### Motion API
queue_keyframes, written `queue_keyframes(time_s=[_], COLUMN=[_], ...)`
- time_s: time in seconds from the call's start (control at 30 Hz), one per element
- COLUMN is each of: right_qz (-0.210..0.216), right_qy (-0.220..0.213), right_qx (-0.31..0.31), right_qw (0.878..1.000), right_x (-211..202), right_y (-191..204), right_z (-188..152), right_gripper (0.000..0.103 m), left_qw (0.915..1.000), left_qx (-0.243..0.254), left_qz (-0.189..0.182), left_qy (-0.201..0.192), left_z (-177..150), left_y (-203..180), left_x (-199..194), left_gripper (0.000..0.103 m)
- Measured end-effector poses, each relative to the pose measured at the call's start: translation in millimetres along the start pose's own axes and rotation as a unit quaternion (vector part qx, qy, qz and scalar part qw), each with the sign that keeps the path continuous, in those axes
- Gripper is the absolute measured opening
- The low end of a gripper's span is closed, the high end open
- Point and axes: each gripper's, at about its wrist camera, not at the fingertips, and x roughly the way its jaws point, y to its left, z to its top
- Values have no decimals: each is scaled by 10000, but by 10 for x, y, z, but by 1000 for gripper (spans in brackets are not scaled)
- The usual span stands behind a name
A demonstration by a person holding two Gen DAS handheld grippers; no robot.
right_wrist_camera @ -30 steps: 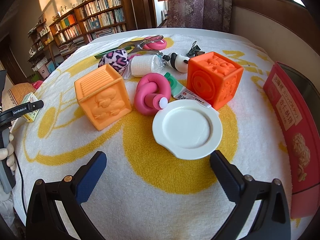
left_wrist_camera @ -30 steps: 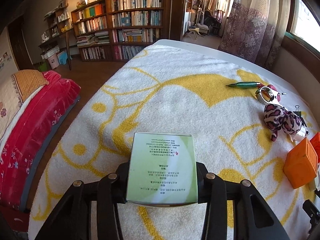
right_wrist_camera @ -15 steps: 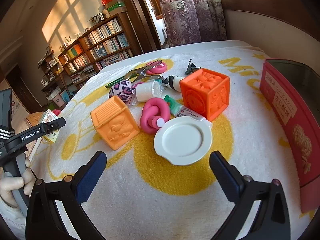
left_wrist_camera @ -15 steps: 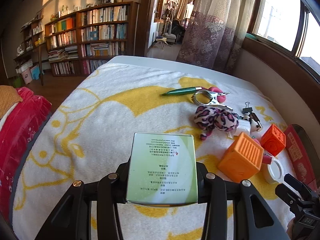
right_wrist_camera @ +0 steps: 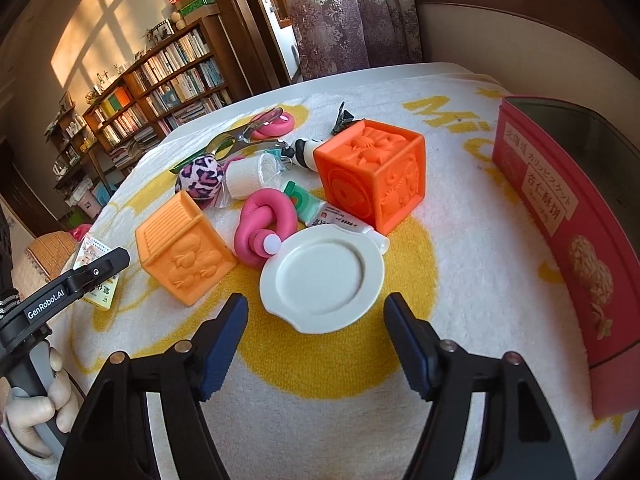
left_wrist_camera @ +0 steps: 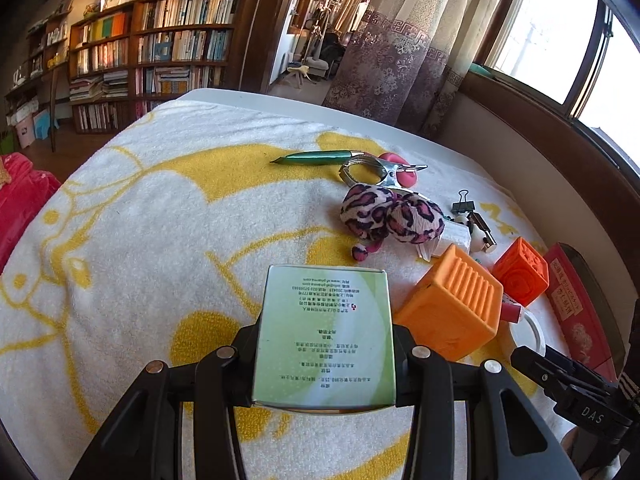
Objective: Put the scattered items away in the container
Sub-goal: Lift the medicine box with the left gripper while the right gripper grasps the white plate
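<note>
Warm low sunlight from the window [left_wrist_camera: 560, 32], sharp focus, fisheye-bent dark corners.

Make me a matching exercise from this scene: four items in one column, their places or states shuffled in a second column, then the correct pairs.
Items
1. green box
2. white plate
3. red tin
4. green pen

Places or states
A. at the table's right edge, open on top
B. clamped in the left gripper
C. just ahead of the right gripper, whose jaws are closing with nothing between them
D. far side of the towel, beside the metal clamp

Pairs: 1-B, 2-C, 3-A, 4-D
</note>
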Motion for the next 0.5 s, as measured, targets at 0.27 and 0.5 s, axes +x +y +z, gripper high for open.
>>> queue_keyframes(time_s=[0.27, 0.5], right_qz=[-479, -888], right_qy=[203, 39], right_qx=[-24, -369], right_qw=[9986, 9954], right_x=[177, 203], right_y=[99, 185], right_z=[175, 113], right_gripper=[81, 69], left_qw=[9997, 9996], left_qx=[-61, -53], left_qz=[-236, -259], left_qy=[18, 49], left_z=[-26, -41], left_y=[16, 8], left_x=[-1, 1], left_gripper=[46, 46])
